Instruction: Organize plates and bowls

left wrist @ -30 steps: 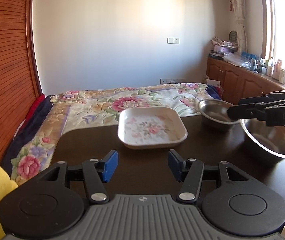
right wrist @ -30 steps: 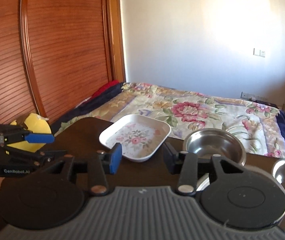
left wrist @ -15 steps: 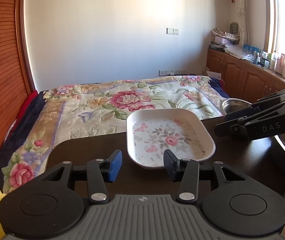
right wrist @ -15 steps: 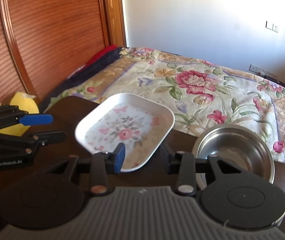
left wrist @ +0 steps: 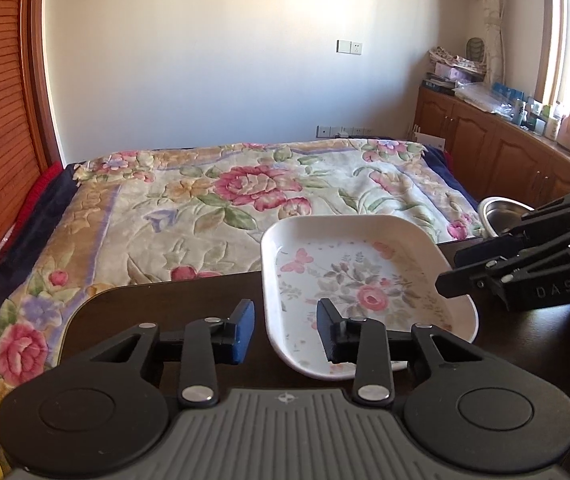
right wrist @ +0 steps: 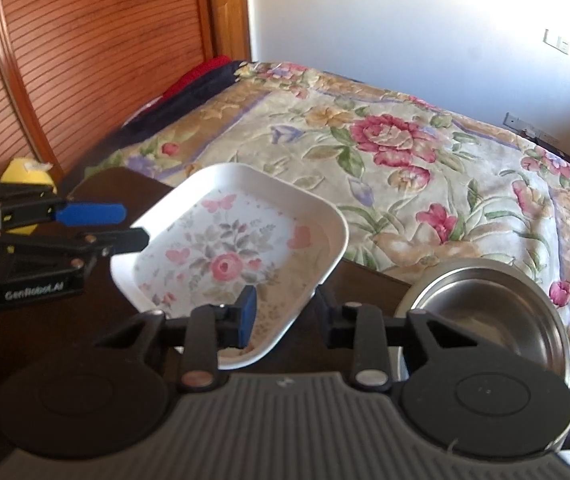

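Observation:
A white square plate [left wrist: 365,280] with a floral print lies on the dark table [left wrist: 157,312]. My left gripper [left wrist: 285,334] is open and straddles the plate's near left rim, its blue pad outside and its black finger over the plate. My right gripper [right wrist: 287,316] is open too and straddles the near right rim of the plate [right wrist: 237,252]. In the left wrist view the right gripper [left wrist: 457,272] reaches in from the right. In the right wrist view the left gripper [right wrist: 125,226] comes in from the left. A steel bowl [right wrist: 485,316] stands right of the plate.
The steel bowl [left wrist: 499,210] sits near the table's far right edge. A bed with a floral blanket [left wrist: 225,200] lies just beyond the table. A yellow object [right wrist: 25,172] is at the left, beside a slatted wooden wardrobe [right wrist: 85,60]. Wooden cabinets [left wrist: 505,152] line the right wall.
Both grippers have moved forward to the plate and now straddle its rim from either side. Their fingers stand somewhat closer together than before.

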A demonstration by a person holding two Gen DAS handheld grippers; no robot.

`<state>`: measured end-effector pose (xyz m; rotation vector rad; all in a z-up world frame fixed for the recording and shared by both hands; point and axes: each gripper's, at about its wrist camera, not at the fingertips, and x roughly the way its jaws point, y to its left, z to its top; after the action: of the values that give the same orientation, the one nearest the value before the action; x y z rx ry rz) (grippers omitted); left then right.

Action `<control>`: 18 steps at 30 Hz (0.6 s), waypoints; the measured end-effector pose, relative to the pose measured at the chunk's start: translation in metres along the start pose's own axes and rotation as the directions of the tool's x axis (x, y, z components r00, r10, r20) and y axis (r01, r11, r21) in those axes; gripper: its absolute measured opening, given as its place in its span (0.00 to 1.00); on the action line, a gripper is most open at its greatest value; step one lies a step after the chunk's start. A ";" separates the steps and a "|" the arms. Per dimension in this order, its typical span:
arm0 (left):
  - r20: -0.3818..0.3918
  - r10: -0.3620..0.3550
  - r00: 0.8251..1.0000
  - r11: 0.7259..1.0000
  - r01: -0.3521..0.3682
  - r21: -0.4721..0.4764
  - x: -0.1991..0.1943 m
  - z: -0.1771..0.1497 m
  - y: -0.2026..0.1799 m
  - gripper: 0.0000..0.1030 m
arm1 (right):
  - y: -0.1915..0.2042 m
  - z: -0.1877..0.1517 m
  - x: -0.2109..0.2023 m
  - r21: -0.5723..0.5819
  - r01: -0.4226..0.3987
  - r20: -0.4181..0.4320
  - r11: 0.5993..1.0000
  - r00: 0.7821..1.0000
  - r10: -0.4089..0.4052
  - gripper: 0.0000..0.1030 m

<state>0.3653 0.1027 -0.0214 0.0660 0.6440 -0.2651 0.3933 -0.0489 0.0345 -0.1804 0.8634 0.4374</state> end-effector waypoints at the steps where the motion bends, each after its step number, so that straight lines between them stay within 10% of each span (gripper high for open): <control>1: -0.002 0.001 1.000 1.000 -0.001 0.000 0.002 0.000 0.000 0.35 | 0.000 0.000 0.001 0.000 0.003 -0.005 1.000 1.000 -0.003 0.28; 18: -0.032 0.004 0.999 1.000 -0.005 -0.019 0.019 -0.005 0.006 0.22 | 0.000 0.002 0.016 -0.036 0.011 -0.067 0.999 0.998 -0.014 0.24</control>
<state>0.3783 0.1048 -0.0369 0.0532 0.6777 -0.2537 0.4031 -0.0436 0.0235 -0.2342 0.9200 0.4373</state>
